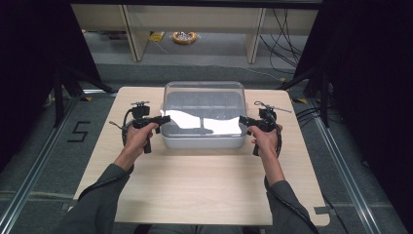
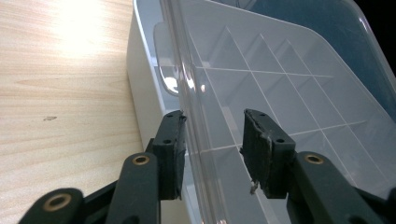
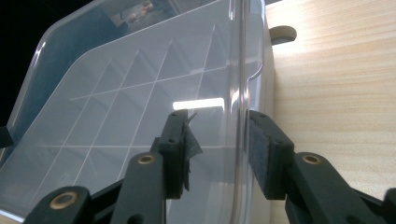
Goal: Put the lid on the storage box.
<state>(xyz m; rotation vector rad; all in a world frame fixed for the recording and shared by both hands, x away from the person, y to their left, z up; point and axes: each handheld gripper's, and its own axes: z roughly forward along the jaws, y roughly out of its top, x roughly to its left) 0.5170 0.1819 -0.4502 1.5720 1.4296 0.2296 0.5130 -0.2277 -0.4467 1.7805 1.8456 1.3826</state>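
Note:
A white compartment box (image 1: 204, 142) with a clear lid (image 1: 204, 97) stands at the back middle of the wooden table (image 1: 195, 185). My left gripper (image 1: 165, 118) is at the box's left end and my right gripper (image 1: 242, 120) at its right end. In the left gripper view the left gripper (image 2: 212, 123) straddles the lid's (image 2: 280, 84) rim above the white wall (image 2: 140, 93); one pad rests by the rim, the other stands clear. In the right gripper view the right gripper (image 3: 217, 121) straddles the lid's (image 3: 116, 93) opposite rim, with a gap at the inner pad.
Bare tabletop lies in front of the box and on both sides of it. Beyond the table are shelf legs (image 1: 134, 39), a yellow object (image 1: 184, 37) on the floor and cables (image 1: 287, 34). Dark curtains flank the table.

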